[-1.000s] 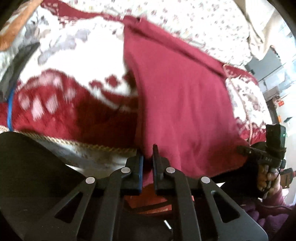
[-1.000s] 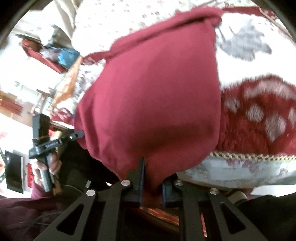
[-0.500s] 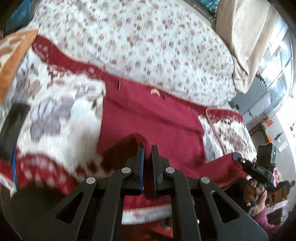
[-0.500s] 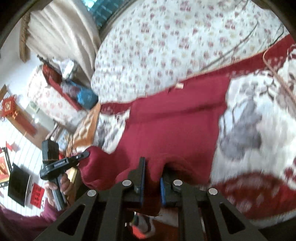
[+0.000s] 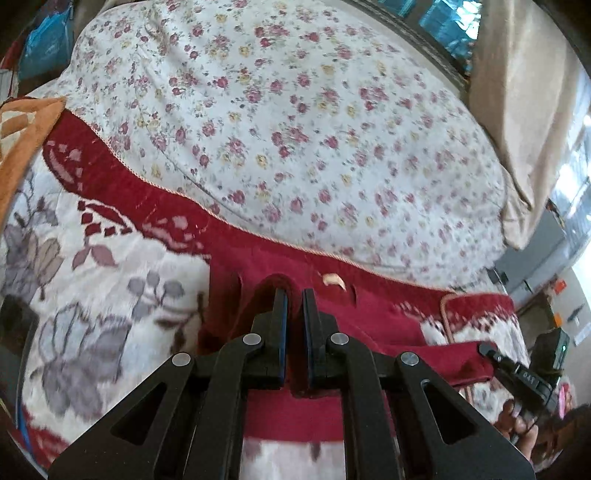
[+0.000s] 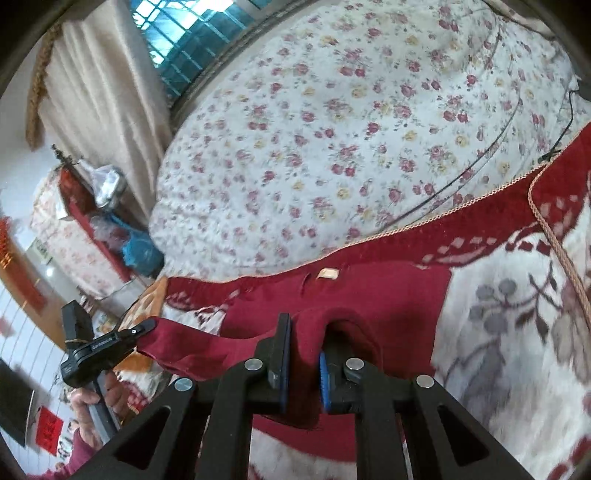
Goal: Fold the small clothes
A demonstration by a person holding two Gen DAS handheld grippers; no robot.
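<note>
A dark red garment (image 5: 384,317) (image 6: 369,295) lies on a red and white patterned blanket (image 5: 92,295) (image 6: 517,332), a pale label near its far edge. My left gripper (image 5: 294,295) is shut on one near corner of the garment, the cloth bunched between its blue pads. My right gripper (image 6: 306,325) is shut on the other near corner, a fold of cloth pinched between its fingers. The lifted near edge stretches between the two grippers and reaches over the garment toward its far edge. Each view shows the other gripper (image 5: 524,373) (image 6: 103,347) in a hand.
A white quilt with small red flowers (image 5: 295,129) (image 6: 351,129) fills the bed beyond the blanket. A beige curtain (image 6: 99,92) and a barred window (image 6: 184,33) stand behind it. An orange cloth (image 5: 22,129) lies at the blanket's left. Cluttered furniture (image 6: 92,221) stands left of the bed.
Both grippers have risen and carried the garment's near edge forward over the bed; the cloth that hung down in front of the cameras now lies mostly flat with the near edge lifted.
</note>
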